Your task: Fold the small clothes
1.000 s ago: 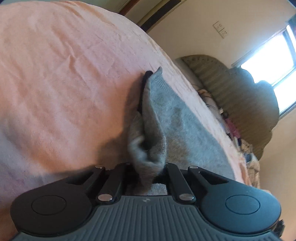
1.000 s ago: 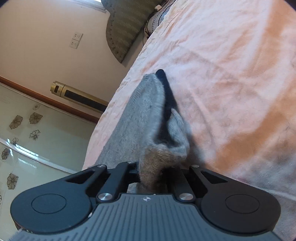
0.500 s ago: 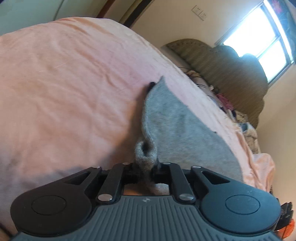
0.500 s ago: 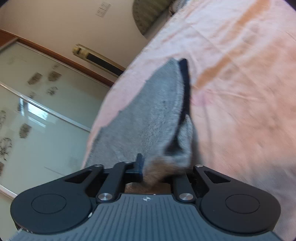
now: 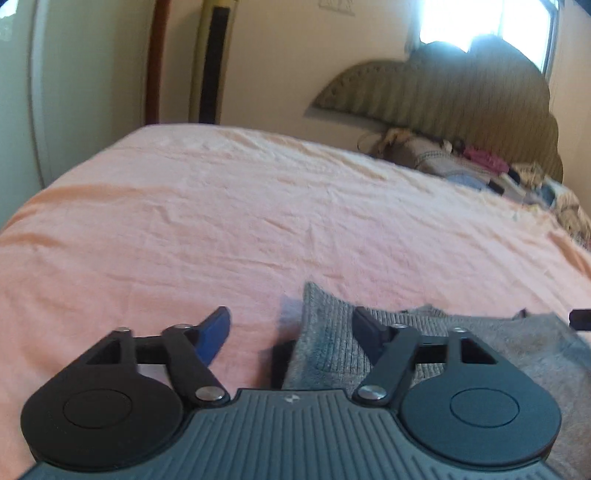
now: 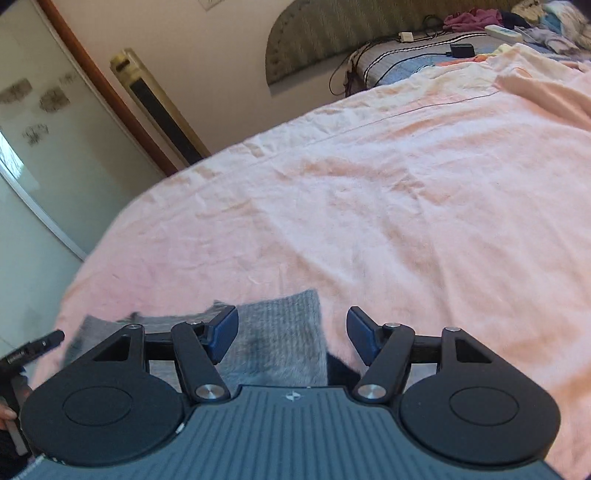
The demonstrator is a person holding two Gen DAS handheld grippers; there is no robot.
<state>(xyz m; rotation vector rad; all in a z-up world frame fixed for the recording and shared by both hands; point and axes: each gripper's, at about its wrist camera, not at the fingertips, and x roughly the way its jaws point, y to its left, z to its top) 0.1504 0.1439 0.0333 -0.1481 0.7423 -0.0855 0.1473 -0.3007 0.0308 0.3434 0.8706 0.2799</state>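
Fuzzy ribbed grey knit garment (image 5: 325, 343), wrinkled matt pink cotton sheet (image 5: 258, 221), matt black plastic claw (image 6: 291, 332)

The folded garment (image 5: 325, 343) is lying at the near edge of the bed (image 5: 258, 221), with clutter (image 6: 517, 22) sitting along its far edge.

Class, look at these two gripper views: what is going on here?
A person with a gripper in each hand is folding a grey garment on a pink bedsheet. The left gripper and right gripper are both opening, their pads clear of the cloth. The garment lies flat below them.
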